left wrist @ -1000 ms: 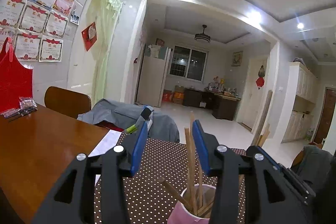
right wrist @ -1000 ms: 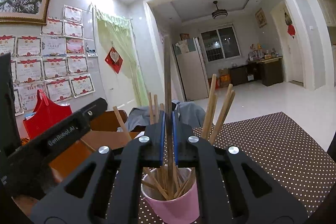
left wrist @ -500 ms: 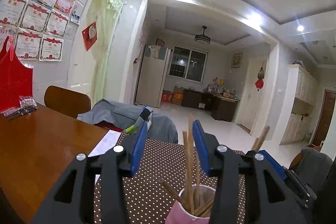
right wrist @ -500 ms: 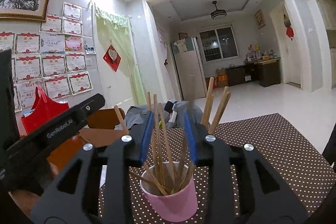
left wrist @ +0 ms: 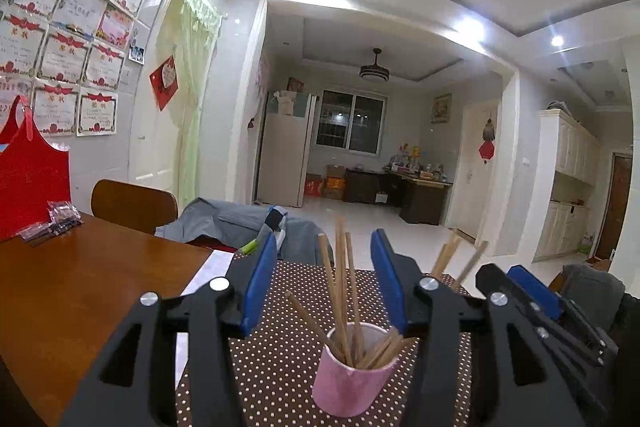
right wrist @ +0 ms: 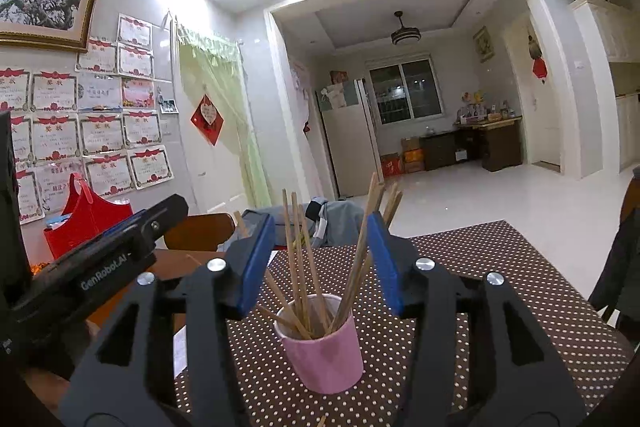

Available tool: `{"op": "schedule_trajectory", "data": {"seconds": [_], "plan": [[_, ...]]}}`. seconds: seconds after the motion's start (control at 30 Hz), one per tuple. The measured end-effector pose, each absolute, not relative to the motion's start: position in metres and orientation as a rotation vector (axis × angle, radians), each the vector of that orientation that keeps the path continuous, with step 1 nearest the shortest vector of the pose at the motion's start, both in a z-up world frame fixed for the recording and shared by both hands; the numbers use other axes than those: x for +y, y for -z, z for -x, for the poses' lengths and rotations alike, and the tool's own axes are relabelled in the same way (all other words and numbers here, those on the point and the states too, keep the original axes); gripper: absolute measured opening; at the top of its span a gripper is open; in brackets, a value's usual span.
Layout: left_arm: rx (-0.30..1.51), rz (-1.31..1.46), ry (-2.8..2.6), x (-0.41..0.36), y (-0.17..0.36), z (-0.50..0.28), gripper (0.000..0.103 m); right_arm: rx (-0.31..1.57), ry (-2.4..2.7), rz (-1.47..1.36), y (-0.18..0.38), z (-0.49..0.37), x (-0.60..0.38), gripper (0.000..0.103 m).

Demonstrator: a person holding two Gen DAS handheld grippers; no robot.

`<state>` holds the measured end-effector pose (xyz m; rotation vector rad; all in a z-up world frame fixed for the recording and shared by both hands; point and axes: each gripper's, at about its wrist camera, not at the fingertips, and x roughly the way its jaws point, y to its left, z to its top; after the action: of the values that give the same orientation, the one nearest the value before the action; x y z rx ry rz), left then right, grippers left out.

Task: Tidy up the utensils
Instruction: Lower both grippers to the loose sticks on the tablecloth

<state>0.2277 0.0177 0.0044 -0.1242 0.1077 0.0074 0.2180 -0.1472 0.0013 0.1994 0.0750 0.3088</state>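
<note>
The chopsticks (right wrist: 298,267) look like bare, matt wood, standing in a smooth pink cup (right wrist: 324,351) with a dull sheen. Under it lies a brown cloth (right wrist: 460,267) dotted white, matt, on a glossy varnished wooden table (left wrist: 80,291). The gripper fingers (left wrist: 260,283) carry smooth blue plastic pads on matt black plastic with shiny metal screws.

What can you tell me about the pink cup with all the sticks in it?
The pink cup is small and round with plain smooth sides, matte like plastic or paper, and a paler inside. It stands upright on the brown tablecloth with white dots. Many wooden chopsticks stand in it, leaning on its rim and fanning out in all directions. No gripper touches it.
</note>
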Motion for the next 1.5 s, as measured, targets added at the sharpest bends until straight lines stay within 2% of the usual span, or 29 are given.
{"op": "schedule_trajectory", "data": {"seconds": [0.07,0.2,0.53,0.7,0.97,1.3,1.5], "plan": [[0.112,0.120,-0.001,0.015,-0.007,-0.215,0.049,0.076,-0.298,-0.196,-0.004,-0.208,-0.150,0.048],[0.124,0.101,0.007,0.009,-0.007,-0.193,0.058,0.089,-0.281,-0.199,-0.005,-0.187,-0.157,0.049],[0.224,0.049,0.048,-0.003,0.010,-0.154,0.058,0.198,-0.258,-0.191,0.020,-0.152,-0.172,0.054],[0.440,0.108,0.135,-0.002,0.028,-0.165,0.058,0.310,-0.235,-0.185,0.038,-0.150,-0.182,0.055],[0.804,0.026,0.162,-0.014,0.088,-0.193,0.058,0.522,-0.200,-0.167,0.074,-0.155,-0.187,0.055],[1.025,-0.027,0.105,-0.008,0.148,-0.207,0.058,0.671,-0.251,-0.146,0.100,-0.160,-0.175,0.055],[1.073,-0.070,0.117,-0.016,0.166,-0.211,0.058,0.717,-0.260,-0.157,0.111,-0.165,-0.174,0.055]]}}
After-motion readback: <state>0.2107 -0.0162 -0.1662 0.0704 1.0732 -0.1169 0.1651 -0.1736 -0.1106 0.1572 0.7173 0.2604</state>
